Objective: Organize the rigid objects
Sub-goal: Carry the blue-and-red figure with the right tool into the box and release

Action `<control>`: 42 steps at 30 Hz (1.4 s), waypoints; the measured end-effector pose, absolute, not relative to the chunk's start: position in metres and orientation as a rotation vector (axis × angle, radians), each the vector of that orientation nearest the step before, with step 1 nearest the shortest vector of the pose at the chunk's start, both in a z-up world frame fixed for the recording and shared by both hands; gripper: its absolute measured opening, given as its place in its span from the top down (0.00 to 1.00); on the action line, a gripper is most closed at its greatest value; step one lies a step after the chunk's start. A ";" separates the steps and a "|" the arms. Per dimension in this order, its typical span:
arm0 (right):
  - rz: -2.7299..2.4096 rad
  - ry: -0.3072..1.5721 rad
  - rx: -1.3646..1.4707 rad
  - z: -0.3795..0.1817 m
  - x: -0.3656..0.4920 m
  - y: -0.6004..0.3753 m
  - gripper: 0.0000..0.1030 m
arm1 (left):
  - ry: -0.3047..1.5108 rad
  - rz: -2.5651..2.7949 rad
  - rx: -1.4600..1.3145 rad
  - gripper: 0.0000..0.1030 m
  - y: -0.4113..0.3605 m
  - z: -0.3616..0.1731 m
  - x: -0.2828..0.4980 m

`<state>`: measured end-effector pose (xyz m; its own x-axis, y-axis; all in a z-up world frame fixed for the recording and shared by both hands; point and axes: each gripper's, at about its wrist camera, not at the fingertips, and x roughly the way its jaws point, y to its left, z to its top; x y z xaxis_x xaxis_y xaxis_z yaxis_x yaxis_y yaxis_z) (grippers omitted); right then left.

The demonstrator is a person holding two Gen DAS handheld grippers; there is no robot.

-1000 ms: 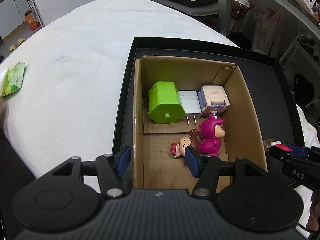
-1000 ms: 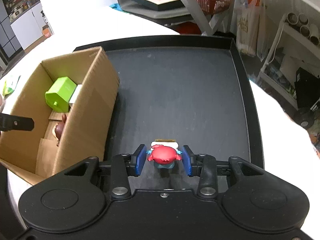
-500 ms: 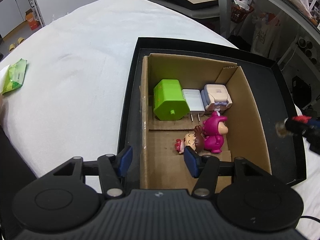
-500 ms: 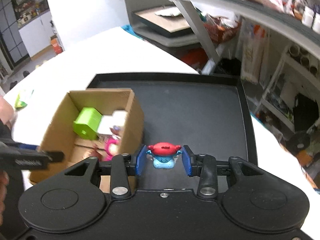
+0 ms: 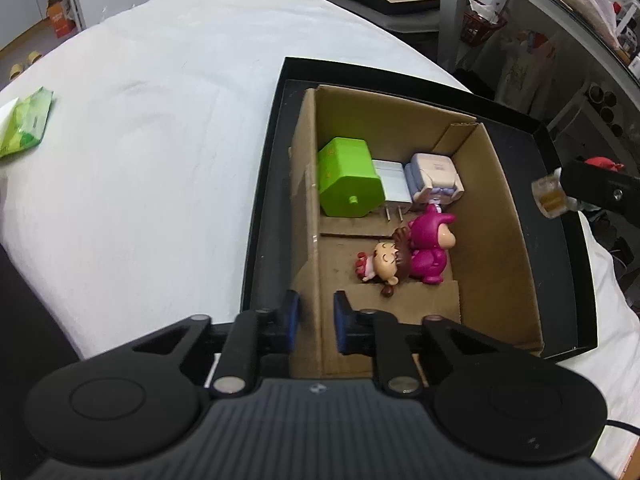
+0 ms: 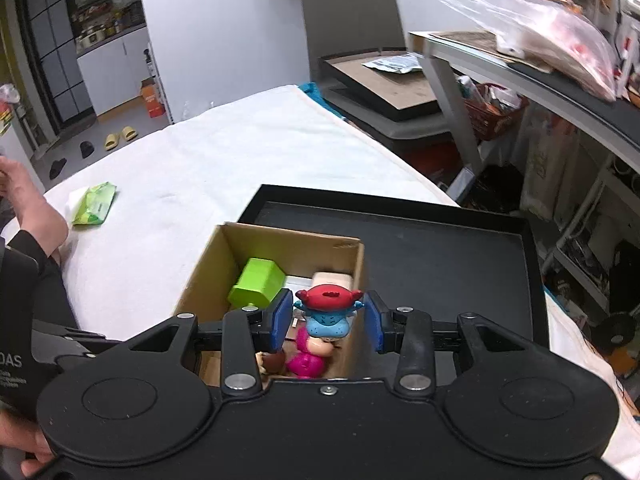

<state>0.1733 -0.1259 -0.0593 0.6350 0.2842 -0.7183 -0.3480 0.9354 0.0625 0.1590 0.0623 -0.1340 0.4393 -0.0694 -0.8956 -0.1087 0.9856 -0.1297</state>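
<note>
An open cardboard box [image 5: 496, 248] stands in a black tray [image 5: 576, 280]. Inside lie a green block [image 5: 348, 184], a white charger [image 5: 392, 186], a pale case [image 5: 434, 176], a magenta figurine [image 5: 430, 244] and a small brown-haired doll [image 5: 384, 264]. My left gripper [image 5: 316, 316] is shut on the box's left wall near its front corner. My right gripper [image 6: 328, 322] is shut on a red-and-blue figurine [image 6: 328, 312], held in the air over the box [image 6: 216, 264], above the magenta figurine [image 6: 306, 362]. In the left wrist view the right gripper [image 5: 600, 192] hovers at the box's right side.
The box fills the left part of the black tray [image 6: 440, 256]; the tray's right part is bare. A green packet [image 6: 94, 204] lies on the white cloth at the left. A person's hand [image 6: 24, 196] is at the far left. Shelves and clutter stand behind on the right.
My left gripper has shifted left and closed onto the box's left wall. My right gripper has lifted the red-and-blue figurine off the tray and carried it left, over the box.
</note>
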 end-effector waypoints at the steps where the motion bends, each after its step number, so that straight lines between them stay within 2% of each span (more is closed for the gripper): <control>1: 0.366 0.806 -0.088 -0.059 0.173 -0.123 0.63 | 1.116 0.026 -0.189 0.89 0.065 -0.134 0.158; 27: 0.352 0.883 -0.178 -0.093 0.172 -0.075 0.63 | 1.097 -0.042 -0.355 0.87 0.093 -0.136 0.151; 36: 0.383 0.937 -0.122 -0.107 0.172 -0.079 0.61 | 1.094 -0.040 -0.342 0.88 0.091 -0.133 0.148; 42: 0.387 0.902 -0.085 -0.096 0.168 -0.092 0.60 | 1.095 -0.031 -0.310 0.88 0.087 -0.131 0.149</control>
